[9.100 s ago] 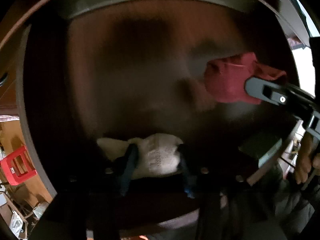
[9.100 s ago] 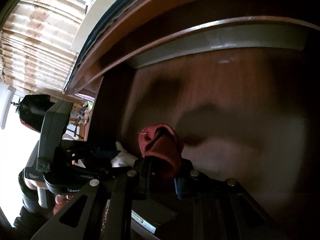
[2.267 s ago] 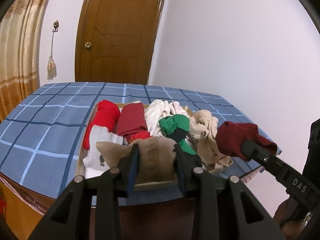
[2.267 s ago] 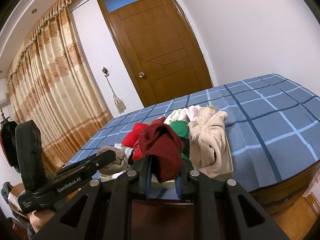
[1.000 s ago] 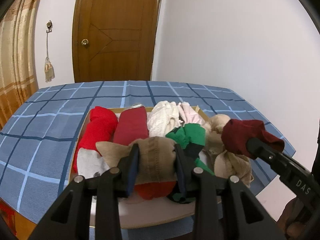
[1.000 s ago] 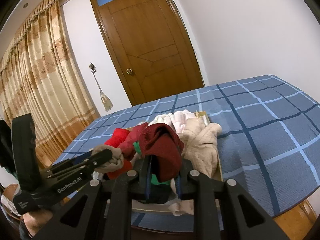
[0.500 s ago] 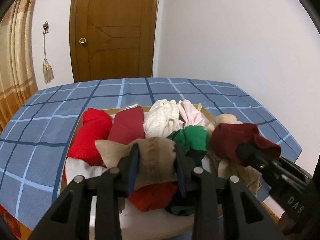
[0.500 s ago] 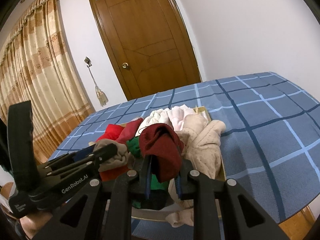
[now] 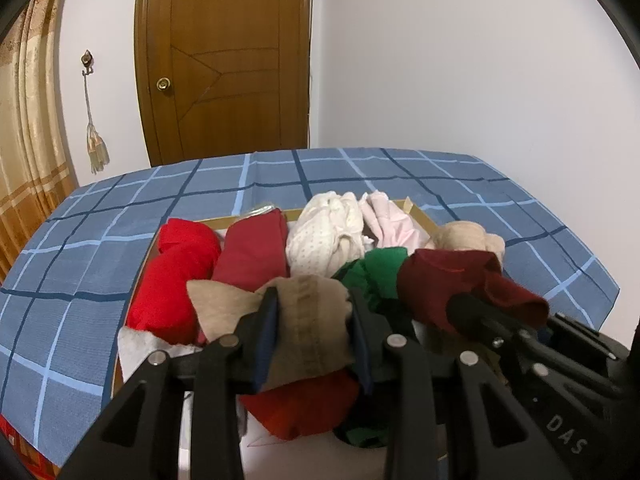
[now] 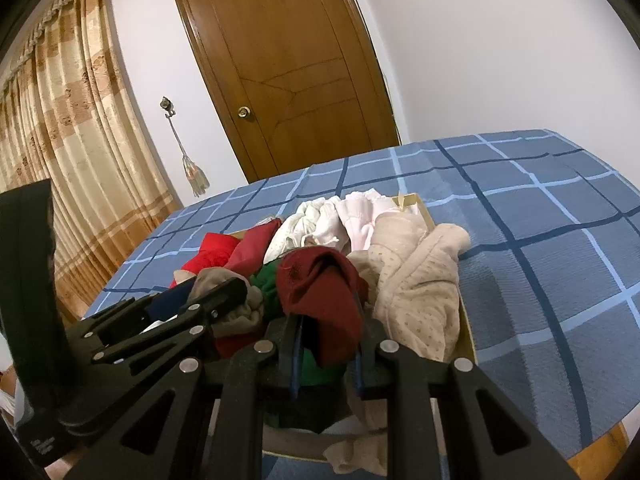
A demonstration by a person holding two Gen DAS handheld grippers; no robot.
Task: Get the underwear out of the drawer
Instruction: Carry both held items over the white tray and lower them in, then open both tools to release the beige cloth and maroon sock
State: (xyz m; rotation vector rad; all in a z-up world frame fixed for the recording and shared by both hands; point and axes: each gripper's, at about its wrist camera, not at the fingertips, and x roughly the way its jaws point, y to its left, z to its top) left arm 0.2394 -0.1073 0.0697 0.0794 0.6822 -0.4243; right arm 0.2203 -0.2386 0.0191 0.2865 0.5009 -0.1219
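Note:
My left gripper (image 9: 312, 316) is shut on a beige-brown piece of underwear (image 9: 308, 320) and holds it over the near end of a shallow cardboard box (image 9: 416, 210). My right gripper (image 10: 326, 328) is shut on a dark red piece of underwear (image 10: 324, 284), close beside the left gripper (image 10: 224, 292) over the same box (image 10: 466, 332). In the left wrist view the dark red piece (image 9: 444, 284) shows at the right gripper's tip. The box holds several rolled pieces: red, dark red, white, pink, green, cream. The drawer is not in view.
The box lies on a bed with a blue checked cover (image 9: 72, 248), also shown in the right wrist view (image 10: 540, 240). A brown wooden door (image 9: 224, 60) and white walls stand behind. A tan curtain (image 10: 68, 152) hangs at the left.
Both grippers have come from the dark drawer to the bed, each still holding its piece. Over the last second they have moved closer to the box and nearer each other.

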